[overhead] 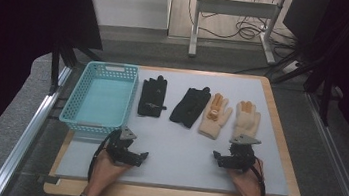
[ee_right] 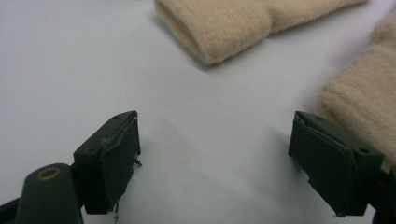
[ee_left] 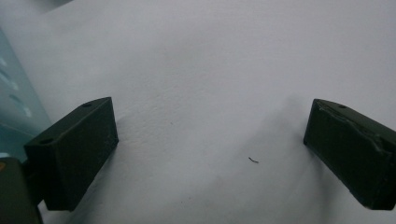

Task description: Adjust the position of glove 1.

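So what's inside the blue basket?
The basket looks empty: its bare blue floor shows, with nothing lying in it. The near wall hides a thin strip of the floor at the front, so that bit can't be checked.

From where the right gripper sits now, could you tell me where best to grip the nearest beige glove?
Probably at the cuff of the right-hand beige glove, coming from the person's side. It lies flat with its fingers pointing away, so the cuff edge faces the open right gripper and offers a thick fold that the jaws can pinch off the grey mat.
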Demonstrator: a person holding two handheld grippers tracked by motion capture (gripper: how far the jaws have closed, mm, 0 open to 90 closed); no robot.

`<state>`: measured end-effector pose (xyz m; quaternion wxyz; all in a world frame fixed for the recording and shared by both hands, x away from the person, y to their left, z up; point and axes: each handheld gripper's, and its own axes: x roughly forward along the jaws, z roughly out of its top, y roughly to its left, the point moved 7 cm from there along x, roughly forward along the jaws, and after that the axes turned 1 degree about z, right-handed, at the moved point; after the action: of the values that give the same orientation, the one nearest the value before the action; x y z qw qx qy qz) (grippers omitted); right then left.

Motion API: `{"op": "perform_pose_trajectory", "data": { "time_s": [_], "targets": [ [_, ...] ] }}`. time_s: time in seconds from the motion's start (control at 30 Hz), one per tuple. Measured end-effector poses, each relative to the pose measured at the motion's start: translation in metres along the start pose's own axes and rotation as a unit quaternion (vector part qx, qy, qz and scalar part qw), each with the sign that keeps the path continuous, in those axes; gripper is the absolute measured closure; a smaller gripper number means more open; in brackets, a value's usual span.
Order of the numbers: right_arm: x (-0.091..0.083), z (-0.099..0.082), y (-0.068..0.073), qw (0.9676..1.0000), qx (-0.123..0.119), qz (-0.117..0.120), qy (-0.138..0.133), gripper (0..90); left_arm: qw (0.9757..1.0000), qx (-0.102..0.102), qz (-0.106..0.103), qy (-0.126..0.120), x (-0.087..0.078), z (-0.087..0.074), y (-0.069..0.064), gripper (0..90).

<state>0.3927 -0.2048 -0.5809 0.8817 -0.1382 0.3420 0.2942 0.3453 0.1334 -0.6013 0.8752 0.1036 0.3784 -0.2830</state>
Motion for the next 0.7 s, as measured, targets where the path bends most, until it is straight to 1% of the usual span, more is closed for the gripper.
{"op": "perform_pose_trajectory", "data": {
  "time_s": [0.13, 0.4, 0.57, 0.7],
  "targets": [
    [0.0003, -0.0003, -0.0003, 1.0000, 0.002, -0.004, 0.003, 12.9, 1.0000, -0.002, 0.000, -0.002, 0.0003, 0.0002, -0.0003, 3.0],
    [0.0007, -0.0004, -0.0010, 1.0000, 0.005, -0.007, 0.004, 11.6, 1.0000, 0.000, 0.001, -0.001, 0.0000, -0.0001, -0.0002, 3.1],
    [0.0007, -0.0005, -0.0010, 0.9999, 0.004, -0.013, 0.005, 10.2, 1.0000, -0.002, 0.001, -0.003, 0.0001, 0.0001, -0.0004, 3.2],
    [0.0011, -0.0005, -0.0013, 0.9999, 0.009, -0.011, 0.007, 10.0, 1.0000, -0.002, 0.001, -0.004, 0.0001, 0.0001, -0.0003, 3.3]
  ]
}}
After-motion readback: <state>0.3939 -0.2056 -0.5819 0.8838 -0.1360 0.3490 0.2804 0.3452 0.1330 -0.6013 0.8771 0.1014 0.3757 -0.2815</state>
